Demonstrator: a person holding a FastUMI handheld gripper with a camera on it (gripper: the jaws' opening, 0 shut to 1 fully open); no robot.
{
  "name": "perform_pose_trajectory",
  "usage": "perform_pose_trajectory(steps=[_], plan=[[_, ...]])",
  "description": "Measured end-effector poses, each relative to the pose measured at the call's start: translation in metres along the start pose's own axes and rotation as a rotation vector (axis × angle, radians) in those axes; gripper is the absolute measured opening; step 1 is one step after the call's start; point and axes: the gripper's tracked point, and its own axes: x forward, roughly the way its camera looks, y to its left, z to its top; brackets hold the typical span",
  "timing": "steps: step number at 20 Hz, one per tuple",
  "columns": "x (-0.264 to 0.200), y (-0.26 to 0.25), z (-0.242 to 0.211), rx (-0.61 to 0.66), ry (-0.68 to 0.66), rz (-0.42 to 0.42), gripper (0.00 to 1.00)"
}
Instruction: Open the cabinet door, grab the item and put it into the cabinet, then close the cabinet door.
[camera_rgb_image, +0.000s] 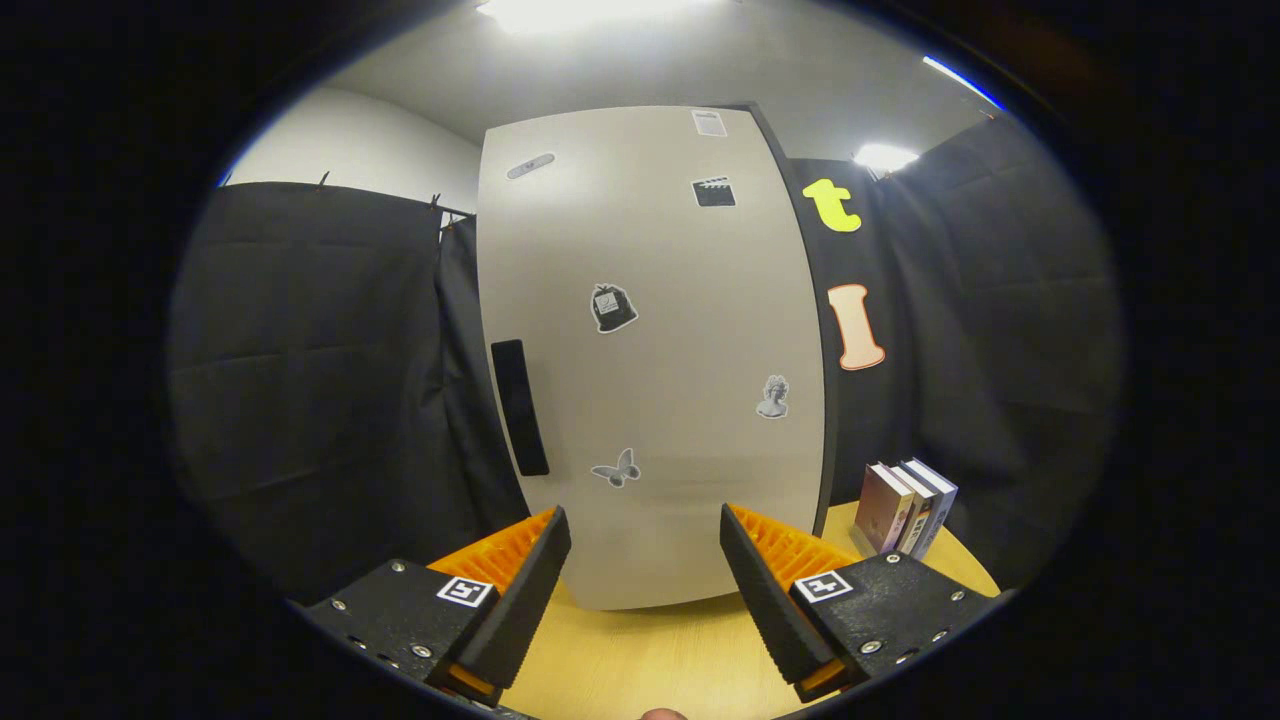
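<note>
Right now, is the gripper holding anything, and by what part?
Nothing. The gripper is open, its fingers apart before the closed cabinet door.

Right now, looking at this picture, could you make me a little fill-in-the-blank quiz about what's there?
1. The tall pale grey cabinet door is ____.
2. The dark vertical handle sits near the door's ____ edge.
3. The upright books stand on the wooden table, to the ____ of the cabinet.
4. The gripper fingers are ____, holding nothing.

Missing words: closed; left; right; open
</note>
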Motion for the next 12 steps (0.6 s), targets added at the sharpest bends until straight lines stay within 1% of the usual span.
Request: perform_pose_trajectory(steps=[12], plan=[[0.0004, 0.0033, -0.0018, -0.012, -0.010, 0.017, 0.94]])
